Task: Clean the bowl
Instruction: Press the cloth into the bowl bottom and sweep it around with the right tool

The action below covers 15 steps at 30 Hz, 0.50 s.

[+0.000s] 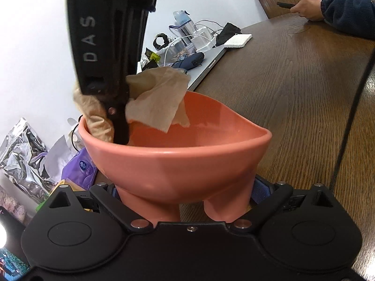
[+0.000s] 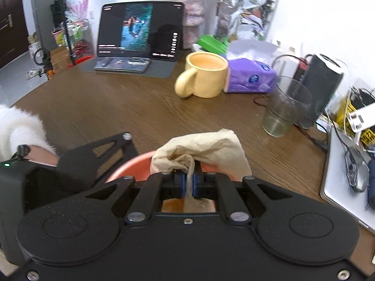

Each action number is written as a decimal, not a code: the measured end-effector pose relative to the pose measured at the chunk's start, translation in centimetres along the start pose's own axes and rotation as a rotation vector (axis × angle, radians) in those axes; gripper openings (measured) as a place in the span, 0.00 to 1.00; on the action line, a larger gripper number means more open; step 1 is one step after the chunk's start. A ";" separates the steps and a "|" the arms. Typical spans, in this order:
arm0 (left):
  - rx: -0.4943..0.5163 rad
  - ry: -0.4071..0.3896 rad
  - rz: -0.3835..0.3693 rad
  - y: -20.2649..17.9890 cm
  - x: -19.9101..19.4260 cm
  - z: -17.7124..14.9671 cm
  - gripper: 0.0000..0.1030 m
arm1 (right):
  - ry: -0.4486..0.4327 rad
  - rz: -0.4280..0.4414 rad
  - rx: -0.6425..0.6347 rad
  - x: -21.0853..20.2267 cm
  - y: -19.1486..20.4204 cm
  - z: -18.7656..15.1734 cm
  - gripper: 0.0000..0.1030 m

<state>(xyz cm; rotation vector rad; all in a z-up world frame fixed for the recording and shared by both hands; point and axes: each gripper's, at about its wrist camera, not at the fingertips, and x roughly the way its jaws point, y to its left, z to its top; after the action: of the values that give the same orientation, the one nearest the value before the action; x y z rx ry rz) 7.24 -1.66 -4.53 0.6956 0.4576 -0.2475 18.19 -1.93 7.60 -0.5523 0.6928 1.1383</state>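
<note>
A salmon-pink footed bowl [image 1: 182, 164] fills the left wrist view. My left gripper [image 1: 187, 194] is shut on it, its blue pads [image 1: 260, 193] pressing the bowl's base from both sides. My right gripper [image 1: 119, 133] reaches down from the upper left to the inside of the bowl's left rim. It is shut on a crumpled beige paper towel [image 1: 157, 100] that drapes over that rim. In the right wrist view the towel [image 2: 206, 149] bunches out ahead of the right gripper [image 2: 190, 183], and only part of the bowl's rim [image 2: 131, 166] shows beneath it.
On the brown wooden table [image 2: 117, 107] stand a yellow mug [image 2: 206, 75], a purple tissue pack [image 2: 250, 77], a glass [image 2: 286, 107] and a lit tablet [image 2: 140, 30]. A silver laptop [image 2: 344, 182] lies at the right. Another person's hands [image 1: 304, 5] rest at the far edge.
</note>
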 end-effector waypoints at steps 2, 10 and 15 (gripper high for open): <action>-0.001 0.000 0.002 -0.3 -0.1 -0.1 0.94 | 0.003 0.015 -0.014 -0.1 0.6 -0.1 0.08; -0.005 0.002 0.003 -0.4 -0.2 -0.1 0.94 | 0.023 0.056 -0.062 -0.9 2.9 -0.9 0.08; 0.000 -0.002 0.008 -0.6 -0.3 -0.1 0.94 | 0.052 0.097 -0.107 -1.3 4.4 -1.7 0.07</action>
<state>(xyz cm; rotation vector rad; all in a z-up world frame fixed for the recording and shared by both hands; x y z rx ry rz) 6.77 -2.01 -4.78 0.6968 0.4525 -0.2405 13.36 -2.47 7.18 -0.6465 0.7123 1.2611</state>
